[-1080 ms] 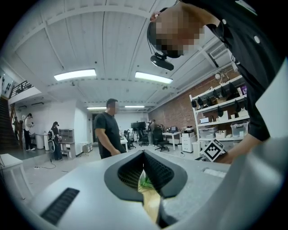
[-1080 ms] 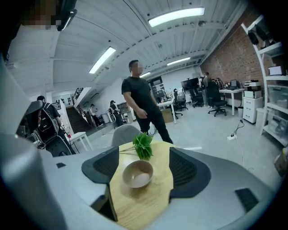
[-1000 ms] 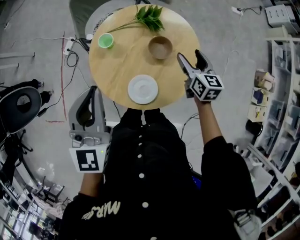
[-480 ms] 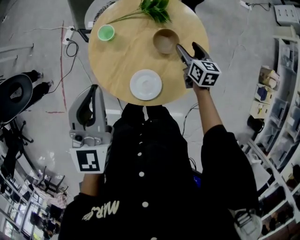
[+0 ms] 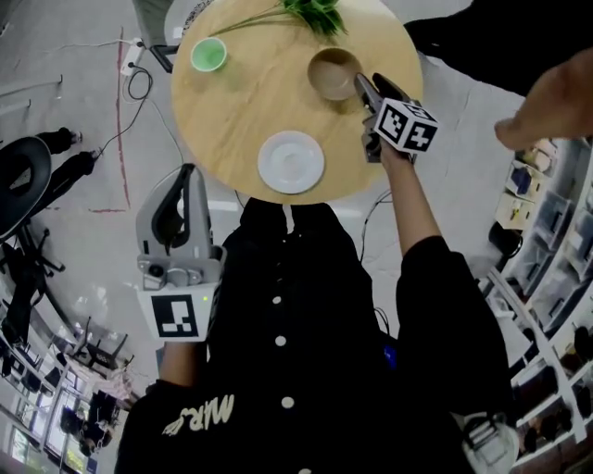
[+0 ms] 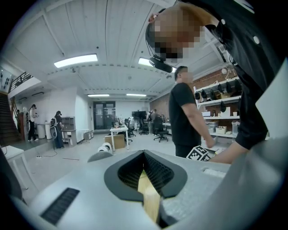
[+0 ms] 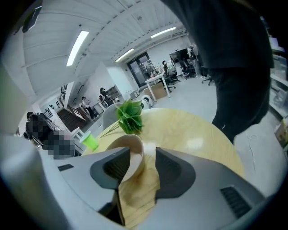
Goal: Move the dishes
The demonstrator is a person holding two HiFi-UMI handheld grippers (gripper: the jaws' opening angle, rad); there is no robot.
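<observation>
Closest to the head camera, below the table's near edge, the left gripper (image 5: pixel 189 174) sits low beside the person's black buttoned shirt (image 5: pixel 278 370), over the grey floor (image 5: pixel 83 130). Its own view shows the two jaw tips meeting, with nothing between them and only a thin strip of tabletop showing behind the pads.

Next comes the round light-wood table (image 5: pixel 243 111). A flat white saucer (image 5: pixel 291 162) lies near its nearest edge, untouched and well apart from both grippers.

Further in, toward the table's right side, the right gripper (image 5: pixel 362 83) points down at a tan round bowl (image 5: pixel 329 67) that stands upright on the wood. Its jaws have just been closing and now stand partly apart, with the bowl's near rim between them. In the right gripper view the rim leans against the left pad, while a gap of bare wood shows between the rim and the right pad, so the bowl is straddled but not clamped.

Across the table on the left, a small bright green cup (image 5: pixel 208 55) stands alone. At the far edge, a green leafy sprig (image 5: pixel 317 11) lies with its thin stem running toward the cup.

Beyond the table on the right, another person's hand (image 5: pixel 547 104) reaches in from a dark sleeve.
</observation>
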